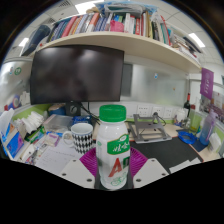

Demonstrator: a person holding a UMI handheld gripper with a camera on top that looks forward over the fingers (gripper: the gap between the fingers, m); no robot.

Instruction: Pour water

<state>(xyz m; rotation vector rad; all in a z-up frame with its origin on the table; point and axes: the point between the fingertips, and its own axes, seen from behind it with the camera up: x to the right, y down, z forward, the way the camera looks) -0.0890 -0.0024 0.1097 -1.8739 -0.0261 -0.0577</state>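
Upright, cap up, the bottle (113,147) stands clamped between the gripper (113,163) pads.

Camera on tool, facing forward, bottle (113,150) close

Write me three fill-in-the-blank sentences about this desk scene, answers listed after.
1. The bottle between the gripper fingers has a ____ cap.
2. Behind the bottle stands a dark computer ____.
3. Above that screen, a shelf holds a row of ____.
4. Beside the bottle stands a ____ cup with a black-and-white pattern.

Missing words: green; monitor; books; striped
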